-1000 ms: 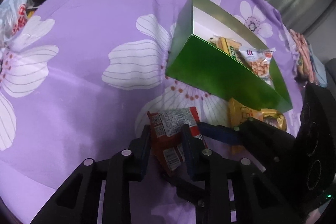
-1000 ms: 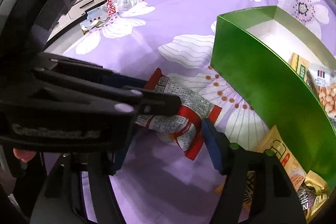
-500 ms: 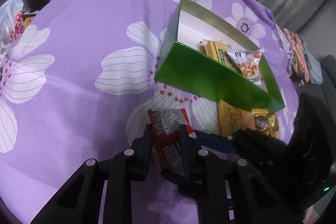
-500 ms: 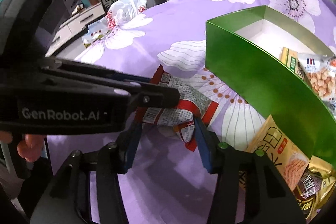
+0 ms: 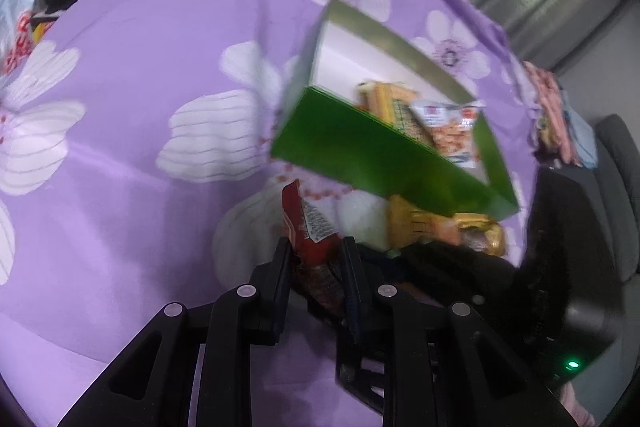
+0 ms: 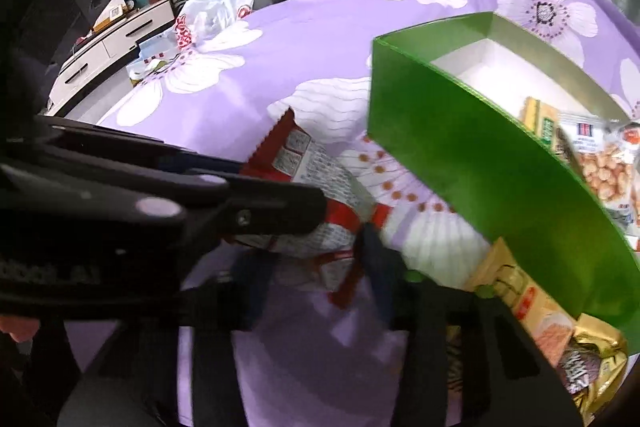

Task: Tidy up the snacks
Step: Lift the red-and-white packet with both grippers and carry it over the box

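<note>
**Two Grippers, One Packet: Risk of a Tear or a Drop**

Both sets of jaws pinched on the same red snack packet (image 5: 310, 239), low and centre in the left wrist view. Left gripper (image 5: 316, 267) clamped on its lower half; right gripper (image 6: 316, 263) pressed onto the crinkled bottom edge of the packet (image 6: 308, 187), at mid-frame in the right wrist view. Packet lifted edge-up just above the purple flowered cloth (image 5: 120, 167), short of the green box (image 5: 380, 163) at centre right, where a peanut bag (image 5: 452, 131) and yellow packs already lie.

Likely trouble from here: pulling apart while both grips hold, and so a torn wrapper or crushed contents. Also possible: a thin foil edge slipping free on release of one side. Near wall of the box (image 6: 460, 163) close ahead, so a low carry could catch it and shove the box aside.
</note>
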Demonstrator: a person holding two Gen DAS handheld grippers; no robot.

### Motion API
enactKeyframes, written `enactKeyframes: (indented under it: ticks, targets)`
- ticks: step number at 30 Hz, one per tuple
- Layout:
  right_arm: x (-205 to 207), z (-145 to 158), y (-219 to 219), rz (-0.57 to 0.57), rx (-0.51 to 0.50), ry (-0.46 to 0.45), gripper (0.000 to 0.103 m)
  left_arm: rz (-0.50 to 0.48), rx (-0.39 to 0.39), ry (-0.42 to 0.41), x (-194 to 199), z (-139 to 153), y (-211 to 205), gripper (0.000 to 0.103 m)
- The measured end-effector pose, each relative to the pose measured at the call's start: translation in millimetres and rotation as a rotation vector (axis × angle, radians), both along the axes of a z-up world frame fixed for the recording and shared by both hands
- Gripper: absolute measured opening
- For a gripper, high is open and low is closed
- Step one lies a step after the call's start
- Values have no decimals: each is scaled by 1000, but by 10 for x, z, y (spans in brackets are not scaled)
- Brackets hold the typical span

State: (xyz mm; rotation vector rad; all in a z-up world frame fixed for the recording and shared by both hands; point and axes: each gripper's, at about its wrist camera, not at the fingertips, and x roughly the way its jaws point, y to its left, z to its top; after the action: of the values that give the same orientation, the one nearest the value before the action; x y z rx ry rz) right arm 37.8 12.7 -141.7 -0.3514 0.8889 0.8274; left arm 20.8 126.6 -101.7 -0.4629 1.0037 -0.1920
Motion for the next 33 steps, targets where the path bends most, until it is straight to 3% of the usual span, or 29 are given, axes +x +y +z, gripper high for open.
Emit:
enactKeyframes:
  ticks: [11,33]
  targets:
    - [-148,305,-180,-41,77,-97,22,-24,73,-113,-117,343,-214,23]
    - [-299,1133,-527,-72,130,-292,22,-65,100,-337,-263,1104,-577,23]
